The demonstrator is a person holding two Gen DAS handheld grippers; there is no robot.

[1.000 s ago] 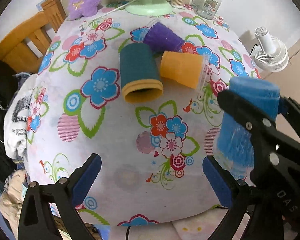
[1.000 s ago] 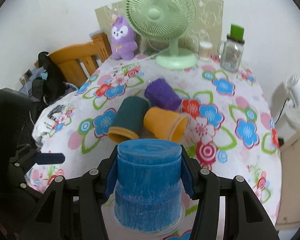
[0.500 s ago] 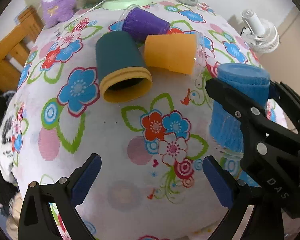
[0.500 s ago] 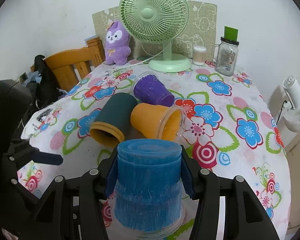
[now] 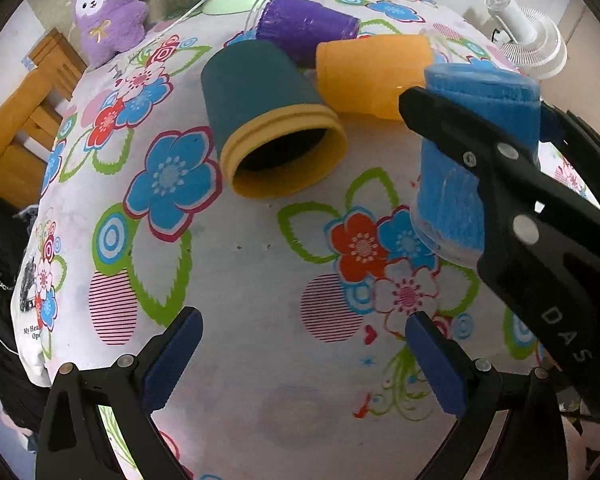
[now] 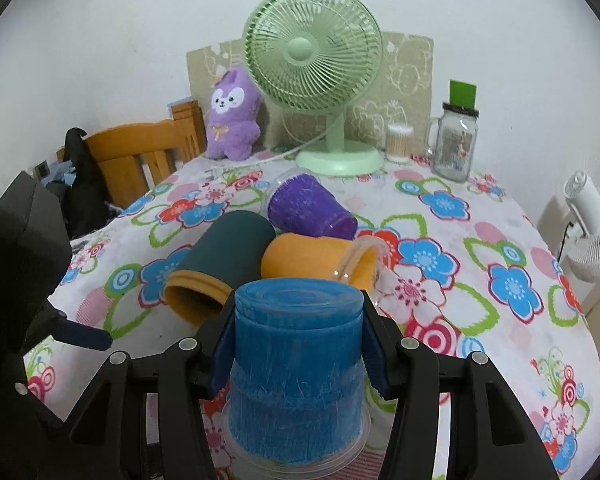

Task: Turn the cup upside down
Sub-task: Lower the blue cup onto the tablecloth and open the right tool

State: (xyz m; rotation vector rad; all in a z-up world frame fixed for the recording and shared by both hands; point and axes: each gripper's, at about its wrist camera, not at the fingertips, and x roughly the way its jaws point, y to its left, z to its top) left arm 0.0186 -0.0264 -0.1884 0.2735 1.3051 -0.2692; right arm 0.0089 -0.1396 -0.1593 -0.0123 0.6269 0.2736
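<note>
My right gripper (image 6: 296, 340) is shut on a blue cup (image 6: 296, 368), which stands mouth down with its clear rim at or just above the tablecloth. In the left wrist view the blue cup (image 5: 460, 160) is at the right, gripped from both sides. My left gripper (image 5: 300, 360) is open and empty above the cloth, in front of a dark teal cup (image 5: 260, 112) lying on its side, mouth toward me. An orange cup (image 5: 372, 76) and a purple cup (image 5: 304, 28) also lie on their sides behind it.
The flowered tablecloth (image 5: 228, 280) covers a round table. A green desk fan (image 6: 320, 80), a purple plush toy (image 6: 232, 116), a glass jar (image 6: 454, 144) and a small container (image 6: 398, 142) stand at the back. A wooden chair (image 6: 136, 156) is at the left, a white fan (image 6: 592, 232) at the right.
Both grippers have moved forward toward the lying cups. The blue cup stays gripped, mouth down, and sits lower over the cloth. The left gripper stays open.
</note>
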